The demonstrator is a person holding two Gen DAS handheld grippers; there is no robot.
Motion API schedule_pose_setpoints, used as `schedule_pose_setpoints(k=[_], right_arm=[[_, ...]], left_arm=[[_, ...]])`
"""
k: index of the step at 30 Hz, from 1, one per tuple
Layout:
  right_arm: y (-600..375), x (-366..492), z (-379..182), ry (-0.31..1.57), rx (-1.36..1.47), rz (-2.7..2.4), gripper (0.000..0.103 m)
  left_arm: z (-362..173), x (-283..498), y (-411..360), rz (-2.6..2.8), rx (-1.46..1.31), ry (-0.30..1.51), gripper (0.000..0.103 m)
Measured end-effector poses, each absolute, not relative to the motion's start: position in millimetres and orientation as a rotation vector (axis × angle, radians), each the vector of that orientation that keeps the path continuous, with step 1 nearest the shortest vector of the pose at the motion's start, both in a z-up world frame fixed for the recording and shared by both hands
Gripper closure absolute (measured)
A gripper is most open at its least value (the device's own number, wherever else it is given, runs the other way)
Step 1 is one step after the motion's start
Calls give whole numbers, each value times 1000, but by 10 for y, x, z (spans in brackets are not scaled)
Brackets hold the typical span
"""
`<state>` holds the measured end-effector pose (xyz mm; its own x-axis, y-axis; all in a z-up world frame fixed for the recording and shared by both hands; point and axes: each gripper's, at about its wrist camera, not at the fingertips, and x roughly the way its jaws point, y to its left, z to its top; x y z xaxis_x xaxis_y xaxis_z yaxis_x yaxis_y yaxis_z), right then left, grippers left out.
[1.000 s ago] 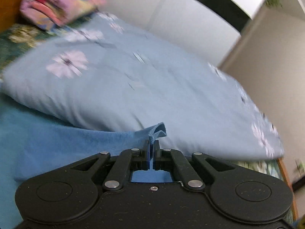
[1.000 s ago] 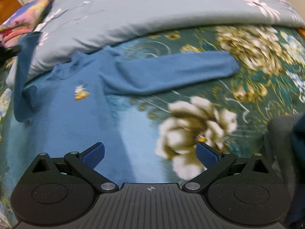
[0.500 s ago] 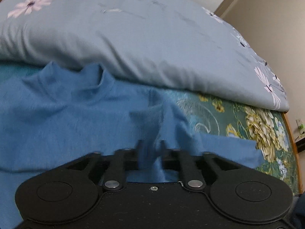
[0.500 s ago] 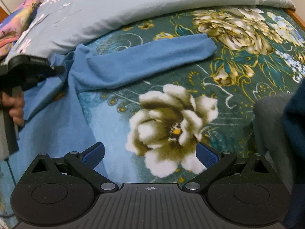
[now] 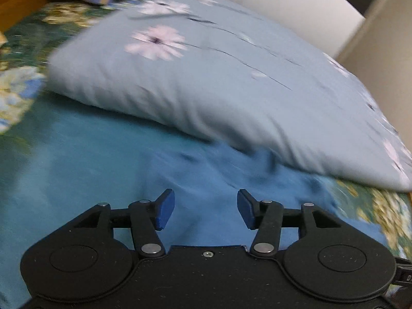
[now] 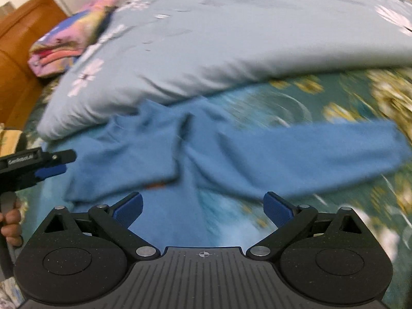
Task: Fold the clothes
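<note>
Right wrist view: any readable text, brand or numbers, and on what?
"GenRobot.ai" is my best reading; the white lettering is small and blurred, on the black body of the left tongs at the frame's left edge.
The blue sweater, the floral duvet and the right tongs show no readable text.

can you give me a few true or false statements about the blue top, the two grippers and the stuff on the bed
1. The blue top lies on the bed. True.
2. The left gripper clamps a sleeve. False: its jaws are opening with nothing pinched between them.
3. One sleeve stretches out over the floral bedspread. True.
4. The right gripper holds the hem. False: its jaws stand wide, just starting to close, and grip nothing.
5. The light blue duvet lies beyond the top. True.
</note>
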<state>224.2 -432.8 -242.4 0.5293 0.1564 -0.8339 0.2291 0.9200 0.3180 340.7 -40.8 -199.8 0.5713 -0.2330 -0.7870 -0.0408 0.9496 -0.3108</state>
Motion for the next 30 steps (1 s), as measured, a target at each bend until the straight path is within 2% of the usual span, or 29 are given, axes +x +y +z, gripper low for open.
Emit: schedule_pose_setpoints(k=[4,6,8,12,14,17,26,30], right_arm=[[-4231,2618,-2552,1029,428,-58,15],[-4201,2763,-2618,1041,438,-68,24],[-4165,2884,-2691,1055,443,-65,40],[-4111,3009,-2823,1099,435,-85,61],[-4088,3041,-2866,1115,427,-104,84],[-4087,3036,-2856,1115,431,-116,98],[-4027,3016,-2555,1096,367,-78,101],[-4028,3027,-2339,1038,478,-20,102]], left_arm=[[-2021,3491,-111,-76,-320,951,50],[-2087,3494,-79,-93,-297,971,49],[-2162,3491,-72,-113,-270,994,49],[-2218,3349,-6,-123,-252,1007,47],[-2254,3255,55,-106,-260,1012,45],[-2323,3128,135,-84,-291,1030,45],[-2412,2775,35,-131,-254,1072,45],[-2445,2703,-181,-241,-248,1078,45]])
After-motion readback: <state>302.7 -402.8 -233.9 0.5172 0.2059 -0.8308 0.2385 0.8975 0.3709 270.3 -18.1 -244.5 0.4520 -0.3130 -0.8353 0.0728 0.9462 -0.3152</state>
